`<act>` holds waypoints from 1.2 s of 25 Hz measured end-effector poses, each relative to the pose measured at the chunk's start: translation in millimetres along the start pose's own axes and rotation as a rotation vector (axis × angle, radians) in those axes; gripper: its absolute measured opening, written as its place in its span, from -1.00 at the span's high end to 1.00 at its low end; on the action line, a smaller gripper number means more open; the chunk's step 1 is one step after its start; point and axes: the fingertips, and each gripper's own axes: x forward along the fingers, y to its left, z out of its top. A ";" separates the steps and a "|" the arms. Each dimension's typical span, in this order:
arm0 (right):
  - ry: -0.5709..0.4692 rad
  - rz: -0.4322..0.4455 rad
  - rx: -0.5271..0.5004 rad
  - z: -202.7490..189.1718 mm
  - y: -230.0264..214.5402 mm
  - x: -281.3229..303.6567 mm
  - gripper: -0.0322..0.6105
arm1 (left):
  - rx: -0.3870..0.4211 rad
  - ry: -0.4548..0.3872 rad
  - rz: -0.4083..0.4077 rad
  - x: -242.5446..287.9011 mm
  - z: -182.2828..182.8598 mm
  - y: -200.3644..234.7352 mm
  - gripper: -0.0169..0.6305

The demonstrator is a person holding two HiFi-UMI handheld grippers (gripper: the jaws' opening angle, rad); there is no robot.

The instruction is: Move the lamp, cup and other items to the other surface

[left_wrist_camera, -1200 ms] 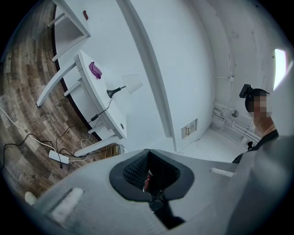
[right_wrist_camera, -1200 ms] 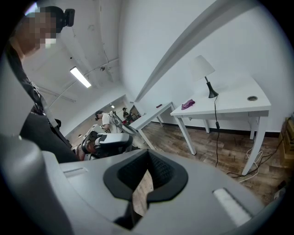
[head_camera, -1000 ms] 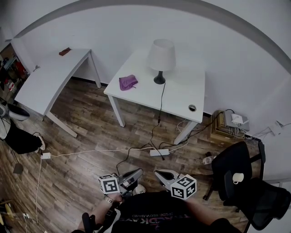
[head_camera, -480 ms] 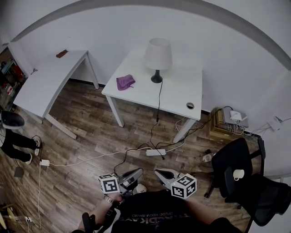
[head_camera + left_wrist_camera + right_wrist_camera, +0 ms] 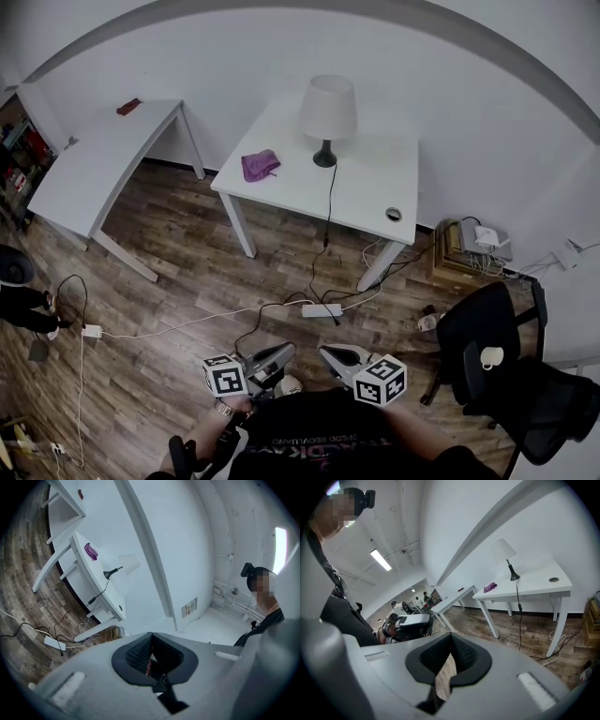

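Note:
A white-shaded lamp (image 5: 328, 111) on a black base stands at the back of the white table (image 5: 370, 192), its cord running off the front edge to the floor. On the same table's left part lies a purple cloth (image 5: 260, 165). A white cup (image 5: 490, 362) sits on a black chair at the right. A second white table (image 5: 98, 164) stands to the left with a small reddish item (image 5: 129, 107) on it. Both grippers are held close to my body, far from the tables: left gripper (image 5: 284, 351) shut and empty, right gripper (image 5: 326, 352) shut and empty.
A power strip (image 5: 322, 310) and loose cables (image 5: 178, 323) lie on the wood floor between me and the table. Black office chairs (image 5: 483, 333) stand at the right, near a low box (image 5: 464, 253) with chargers. A person (image 5: 23, 305) is at the far left edge.
The person at the left has moved further out toward the frame's edge. Both grippers have stayed where they were, still shut.

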 end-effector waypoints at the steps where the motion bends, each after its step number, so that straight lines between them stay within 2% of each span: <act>1: -0.001 0.001 -0.001 0.3 -0.3 0.1 0.89 | 0.009 0.002 0.005 0.3 0.2 0.3 0.95; 5: 0.003 0.003 -0.002 -1.7 0.2 0.5 0.89 | 0.003 0.008 0.028 -1.4 -1.5 1.7 0.95; 16: 0.012 -0.007 -0.017 2.6 5.5 7.1 0.89 | -0.037 -0.051 0.032 -20.1 3.0 9.4 0.96; 23: -0.011 -0.038 -0.022 20.6 -3.2 9.5 0.80 | -0.073 -0.121 0.046 -35.1 10.5 13.4 0.96; 27: -0.026 -0.056 -0.033 37.3 -17.2 11.5 0.76 | -0.074 -0.131 0.051 -34.6 13.2 15.6 0.96; 30: -0.024 -0.058 -0.040 51.1 -32.7 22.5 0.71 | -0.085 -0.198 0.089 -49.1 24.6 24.1 0.96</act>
